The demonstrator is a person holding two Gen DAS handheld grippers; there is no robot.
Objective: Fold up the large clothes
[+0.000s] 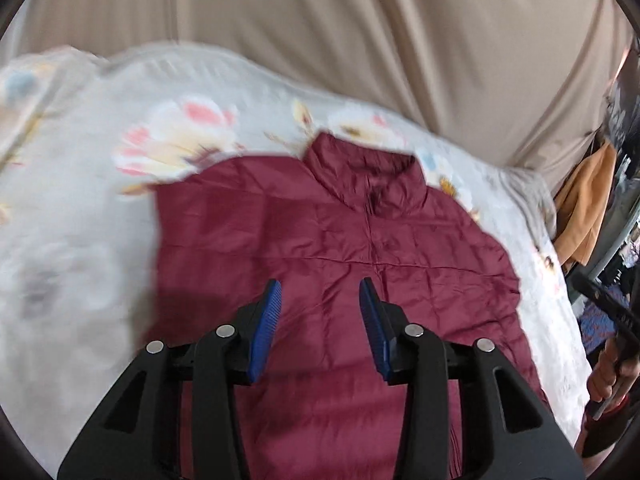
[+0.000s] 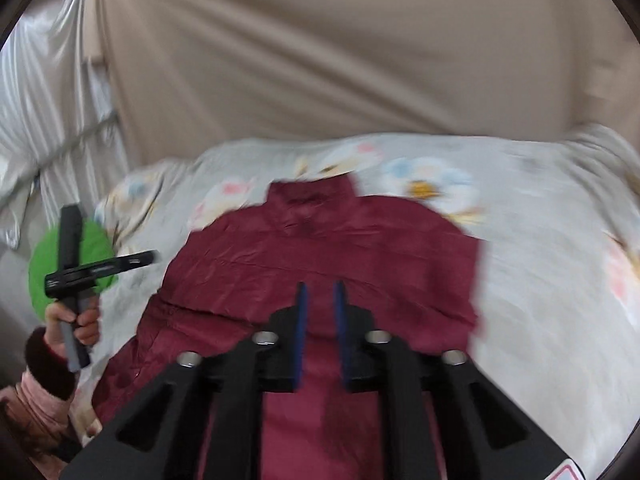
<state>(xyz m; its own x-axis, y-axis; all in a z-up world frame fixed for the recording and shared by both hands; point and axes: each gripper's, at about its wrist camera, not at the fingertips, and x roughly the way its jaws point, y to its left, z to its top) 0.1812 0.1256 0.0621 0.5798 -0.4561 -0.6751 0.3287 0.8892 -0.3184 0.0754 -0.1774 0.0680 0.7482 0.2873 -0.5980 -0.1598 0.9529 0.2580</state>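
- The jaws of the left gripper (image 1: 320, 292) are seen spread wide apart, with nothing held between the blue ribbed pads (image 1: 266, 332)
- The jaws of the right gripper (image 2: 320, 294) are seen close together with a thin gap left between the blue pads (image 2: 301, 332), and nothing is held there
- A big dark red puffy jacket (image 1: 340, 264) is laid flat on a pale bed sheet with pink, yellow and blue flowers (image 1: 80, 208), with its front facing up
- The stand-up collar of the jacket (image 1: 360, 168) is pointed away from both cameras, toward a tan cloth backdrop (image 1: 360, 40)
- Both grippers are held above the lower middle part of the jacket, and it cannot be told if it is touched
- In the right wrist view the jacket (image 2: 332, 248) is seen in the middle of the sheet (image 2: 540, 260), and much of the picture is blurred
- At the left edge of that view a hand (image 2: 76, 320) in a dark red cuff is wrapped around a black handle (image 2: 70, 280), with a round green thing (image 2: 44, 264) behind it
- In the left wrist view an orange cloth (image 1: 584, 216) is seen hanging past the right side of the bed
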